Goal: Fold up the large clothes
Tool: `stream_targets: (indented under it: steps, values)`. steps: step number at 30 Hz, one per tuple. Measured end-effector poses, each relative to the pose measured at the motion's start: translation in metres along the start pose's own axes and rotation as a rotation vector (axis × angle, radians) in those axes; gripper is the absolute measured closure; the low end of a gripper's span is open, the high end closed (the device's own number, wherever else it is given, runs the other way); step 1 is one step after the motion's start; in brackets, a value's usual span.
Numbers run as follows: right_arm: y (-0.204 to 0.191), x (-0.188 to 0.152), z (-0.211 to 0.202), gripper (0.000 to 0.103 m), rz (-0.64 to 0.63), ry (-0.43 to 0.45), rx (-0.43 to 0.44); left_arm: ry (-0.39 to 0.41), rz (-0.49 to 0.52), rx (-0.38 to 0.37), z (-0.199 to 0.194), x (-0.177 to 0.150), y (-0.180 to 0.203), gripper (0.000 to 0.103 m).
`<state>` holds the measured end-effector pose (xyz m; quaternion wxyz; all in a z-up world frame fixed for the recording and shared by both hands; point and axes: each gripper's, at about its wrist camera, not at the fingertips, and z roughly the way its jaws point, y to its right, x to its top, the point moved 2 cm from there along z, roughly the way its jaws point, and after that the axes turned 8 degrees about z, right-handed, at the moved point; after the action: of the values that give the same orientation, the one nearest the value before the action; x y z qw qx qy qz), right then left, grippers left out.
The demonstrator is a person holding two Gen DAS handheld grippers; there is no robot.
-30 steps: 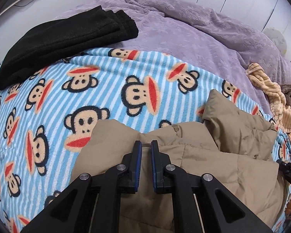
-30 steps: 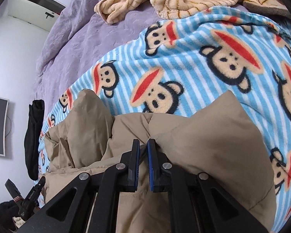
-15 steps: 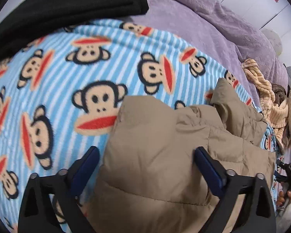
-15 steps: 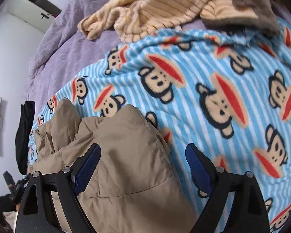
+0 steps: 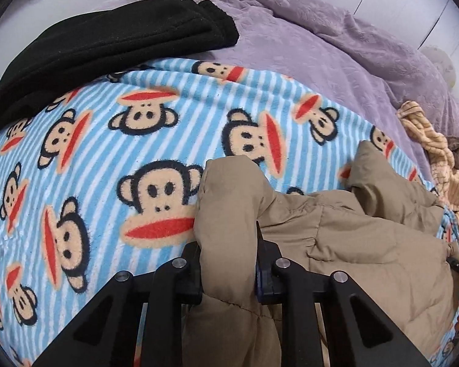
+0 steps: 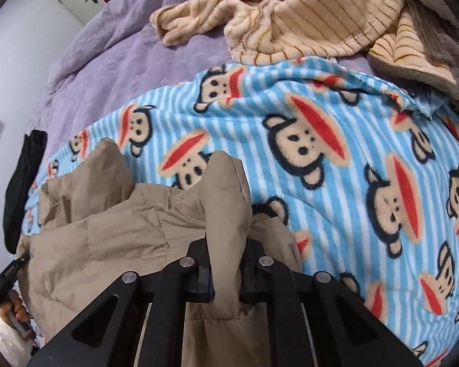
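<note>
A tan padded jacket (image 5: 361, 244) lies bunched on a blue striped monkey-print blanket (image 5: 107, 140). My left gripper (image 5: 228, 263) is shut on a thick fold at the jacket's left corner, the cloth bulging up between the jaws. In the right wrist view the same jacket (image 6: 107, 238) spreads to the left, and my right gripper (image 6: 226, 263) is shut on a raised fold at its right corner, over the blanket (image 6: 367, 140). The fingertips of both grippers are hidden by the cloth.
A folded black garment (image 5: 107, 42) lies at the far left on a purple bedspread (image 5: 321, 46); it shows again as a black garment (image 6: 23, 183) in the right view. A cream striped fleece heap (image 6: 306, 15) lies beyond the blanket. A hand (image 6: 13, 305) shows at the lower left.
Both grippers opened wide half a second ago, then closed on thicker folds of the jacket's corners, which now stand up between the jaws.
</note>
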<state>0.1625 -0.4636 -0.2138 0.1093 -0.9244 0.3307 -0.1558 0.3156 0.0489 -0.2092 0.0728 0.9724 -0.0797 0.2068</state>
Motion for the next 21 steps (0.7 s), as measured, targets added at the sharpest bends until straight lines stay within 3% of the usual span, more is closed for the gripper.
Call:
stream_targets:
  steps: [6,10,12,15,19,21]
  values:
    - [0.006,0.0,0.038,0.087,0.038,0.003,-0.09,-0.005,0.028,0.096,0.022,0.006,0.015,0.078]
    - [0.006,0.004,0.01,0.08,0.07,0.015,-0.105,0.032,0.048,0.119,-0.011,0.007,0.013,0.078]
    - [0.002,0.001,-0.017,0.08,0.052,0.063,-0.103,0.076,0.067,0.1,-0.037,0.005,0.012,0.078]
    - [-0.012,-0.014,-0.058,0.08,-0.002,0.146,-0.063,0.125,0.114,0.054,-0.072,0.0,0.017,0.078]
    - [-0.049,-0.043,-0.074,0.079,-0.088,0.112,0.088,0.167,0.195,-0.049,-0.105,-0.012,0.045,0.078]
    - [-0.071,-0.059,-0.068,0.079,-0.14,0.081,0.117,0.192,0.211,0.001,-0.115,-0.016,0.057,0.078]
